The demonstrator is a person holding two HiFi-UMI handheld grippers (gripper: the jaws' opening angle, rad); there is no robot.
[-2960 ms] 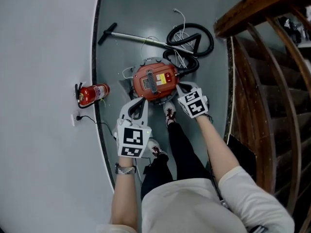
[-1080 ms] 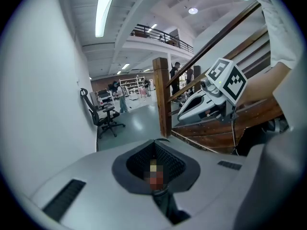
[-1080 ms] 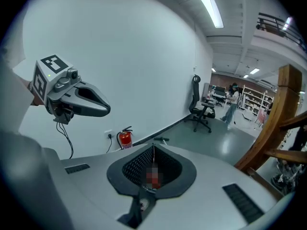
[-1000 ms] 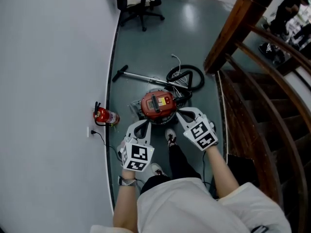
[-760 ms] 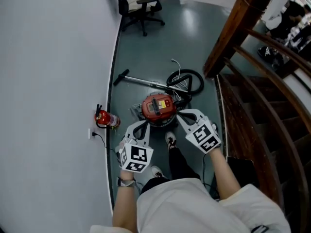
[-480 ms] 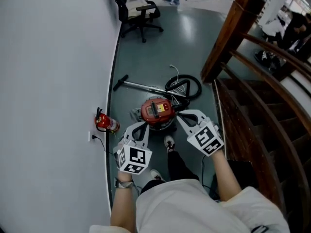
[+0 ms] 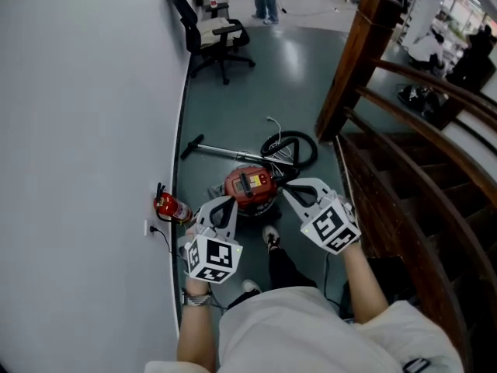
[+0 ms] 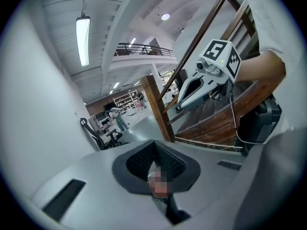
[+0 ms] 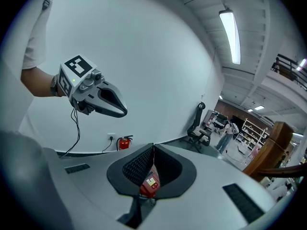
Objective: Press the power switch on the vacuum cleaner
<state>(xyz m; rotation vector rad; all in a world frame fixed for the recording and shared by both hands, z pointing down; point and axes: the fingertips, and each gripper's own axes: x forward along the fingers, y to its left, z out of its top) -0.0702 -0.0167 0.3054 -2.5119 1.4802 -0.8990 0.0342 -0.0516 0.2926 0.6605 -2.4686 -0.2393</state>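
Resting below, the vacuum cleaner (image 7: 250, 186) lies between left tool (image 7: 220, 203) and right tool (image 7: 290, 189), both closed empty.

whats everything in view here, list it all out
vacuum cleaner: one, red, on the floor ahead of the grippers
hose: one, black, coiled behind the vacuum cleaner
wand: one, silver, lying on the floor beside the hose
fire extinguisher: one, red, against the left wall
wall socket: one, white, near the fire extinguisher
office chair: one, black, farther along the wall
staircase: one, brown wood, right
left gripper: one, white, shut, empty
right gripper: one, white, shut, empty
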